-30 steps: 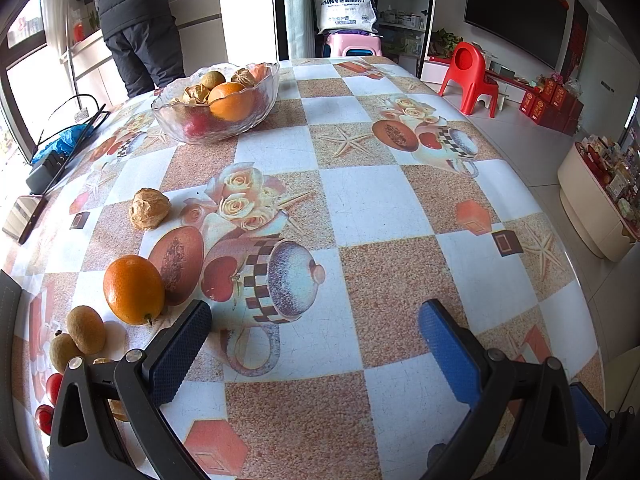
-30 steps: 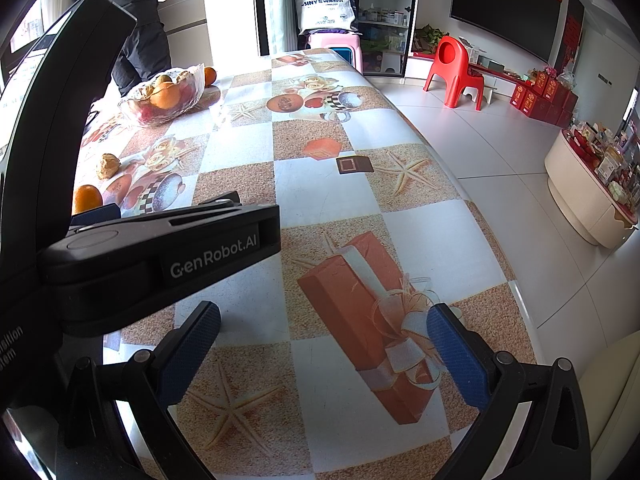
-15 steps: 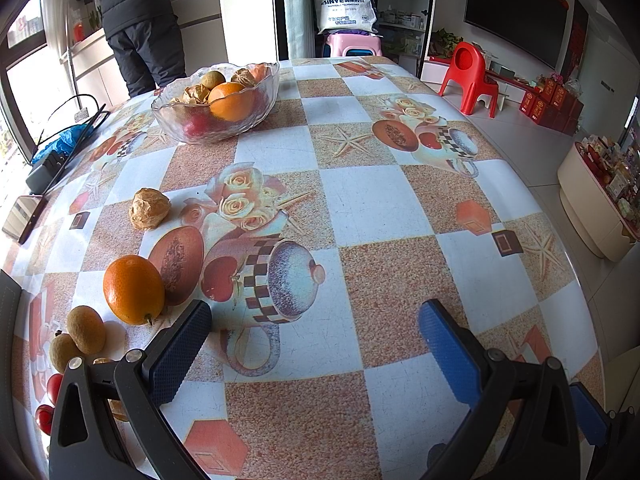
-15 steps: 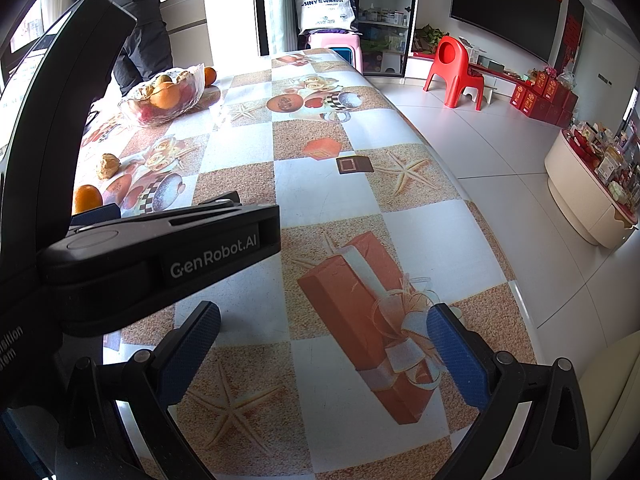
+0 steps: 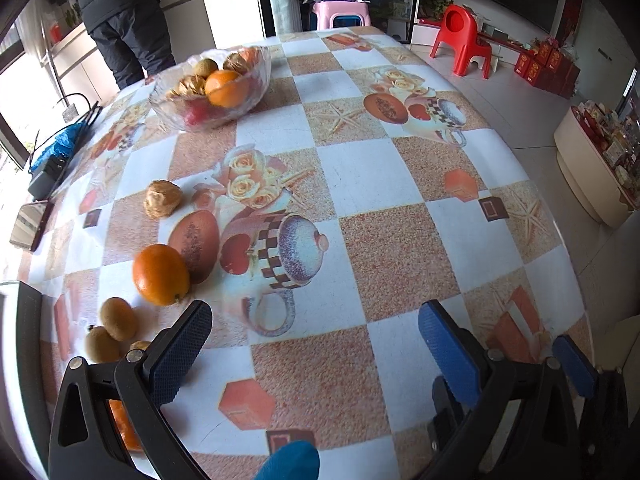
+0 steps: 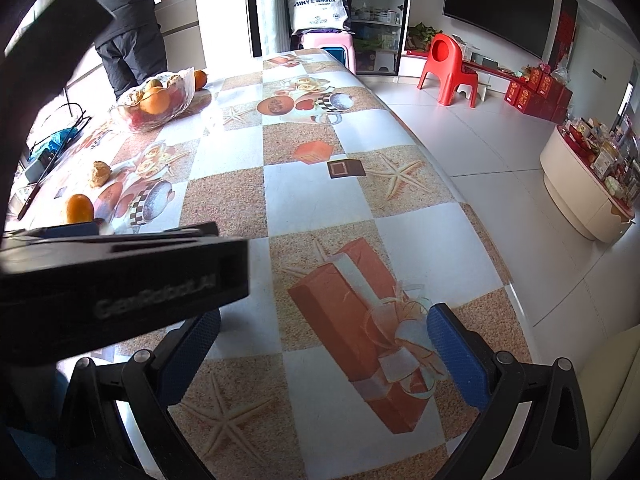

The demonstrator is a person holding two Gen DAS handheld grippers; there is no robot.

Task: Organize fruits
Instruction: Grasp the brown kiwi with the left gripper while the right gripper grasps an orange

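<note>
A glass fruit bowl (image 5: 212,88) with oranges, walnuts and red fruit stands at the far left of the table; it also shows in the right wrist view (image 6: 154,100). Loose on the table near left lie an orange (image 5: 160,274), a walnut (image 5: 162,199) and two kiwis (image 5: 116,318). My left gripper (image 5: 316,344) is open and empty, just right of the orange. My right gripper (image 6: 324,340) is open and empty above a printed gift box near the table's right edge. The left gripper's body (image 6: 120,276) blocks the left of the right wrist view.
A phone (image 5: 30,226) and a black-and-blue item (image 5: 56,150) lie at the table's left edge. A person (image 5: 120,8) stands behind the bowl. A red child's chair (image 5: 460,42) and a pink stool (image 5: 340,12) stand on the floor beyond the table.
My left gripper has tilted and shifted slightly, so the table view has rotated. In the right wrist view the left gripper's body has moved and blurs. Both grippers stay open.
</note>
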